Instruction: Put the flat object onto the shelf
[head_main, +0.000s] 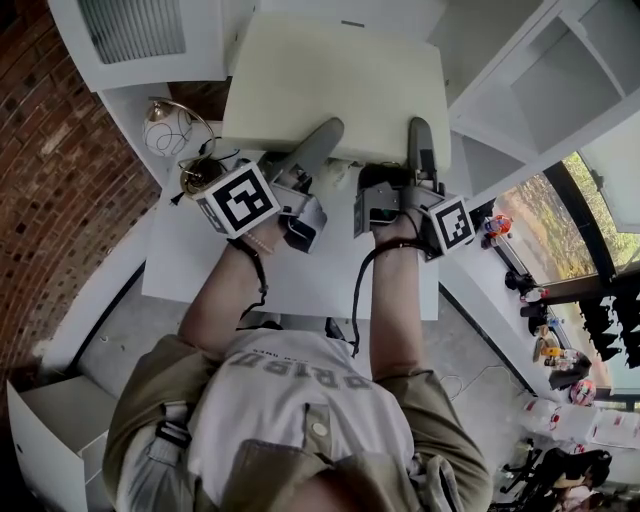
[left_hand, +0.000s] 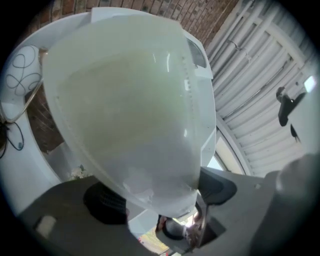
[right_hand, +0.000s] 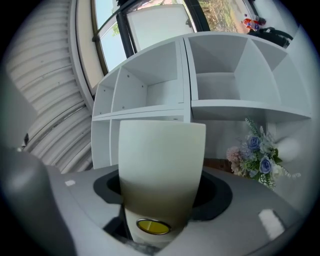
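Board (head_main: 335, 80) is lying roughly level, pointing at shelf (right_hand: 150, 85), flowers (right_hand: 257, 155) beside. R gripper (head_main: 420, 135) is clamping it; L gripper (head_main: 328, 135) is gaping loose round it.

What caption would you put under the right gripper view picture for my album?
Right gripper grips a cream flat board before a white cubby shelf, a bunch of blue flowers alongside.

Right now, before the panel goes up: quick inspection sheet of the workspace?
Surface: white table, under both grippers.
Job's things: cream flat rectangular panel held over the table's back; white open cubby shelf, upper compartments empty.
Clutter: gold wire hoop ornament; blue artificial flowers.
Grippers: right gripper shut on panel; left gripper wide jaws straddle panel, grip unclear.
Cables: thin black lead beside hoop.
Surroundings: brick wall; window.
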